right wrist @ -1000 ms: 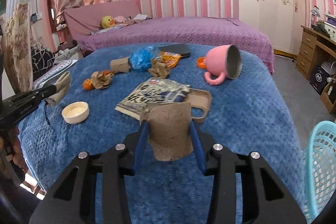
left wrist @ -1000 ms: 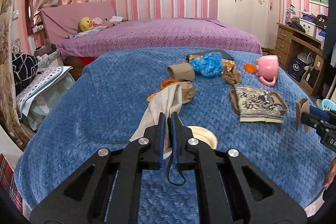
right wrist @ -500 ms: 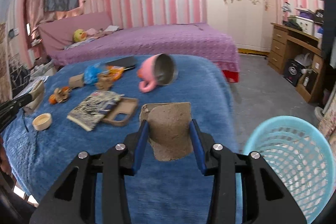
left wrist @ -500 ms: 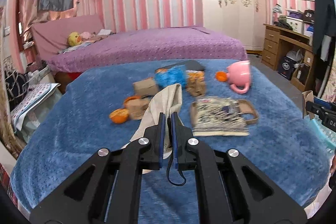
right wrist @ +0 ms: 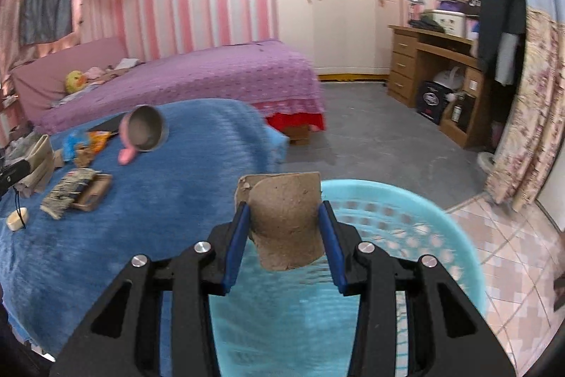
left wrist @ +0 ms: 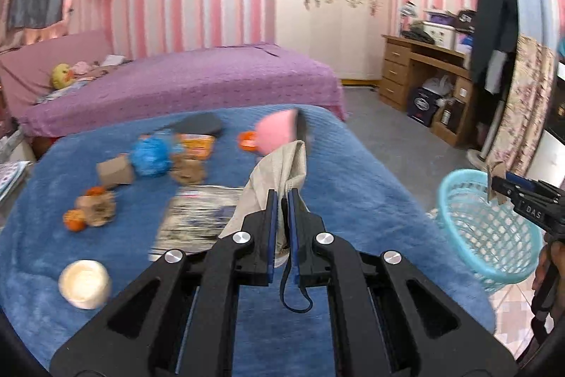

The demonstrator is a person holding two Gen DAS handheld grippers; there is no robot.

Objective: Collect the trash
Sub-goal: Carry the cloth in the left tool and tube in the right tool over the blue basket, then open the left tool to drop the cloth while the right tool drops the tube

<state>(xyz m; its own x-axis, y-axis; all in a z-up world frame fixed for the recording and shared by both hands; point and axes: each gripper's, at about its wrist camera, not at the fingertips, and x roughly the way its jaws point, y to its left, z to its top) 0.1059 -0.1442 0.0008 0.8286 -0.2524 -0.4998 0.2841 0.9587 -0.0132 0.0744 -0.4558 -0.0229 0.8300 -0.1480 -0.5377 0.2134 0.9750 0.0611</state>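
My right gripper (right wrist: 285, 212) is shut on a brown cardboard piece (right wrist: 282, 218) and holds it over the near rim of a light blue mesh basket (right wrist: 406, 221) on the floor. The basket (left wrist: 483, 228) and the right gripper (left wrist: 501, 188) also show in the left wrist view at the right. My left gripper (left wrist: 280, 196) is shut on a crumpled beige paper bag (left wrist: 279, 165), held above the blue blanket (left wrist: 353, 172). More trash lies on the blanket: a blue crumpled wrapper (left wrist: 150, 158), a cardboard tube (left wrist: 114, 170), brown paper wads (left wrist: 97, 205) and orange peel (left wrist: 74, 223).
A pink mug (left wrist: 279, 131) lies on its side at the back of the blanket. A patterned booklet on a brown holder (right wrist: 76, 193), a small cream bowl (left wrist: 84, 283) and a dark flat item (left wrist: 197, 124) are there too. A purple bed (left wrist: 183, 83) stands behind, a wooden desk (left wrist: 423, 69) at the right.
Both grippers have swung right. The right gripper has carried the cardboard from over the blanket to over the blue basket. The left gripper still holds the beige bag.
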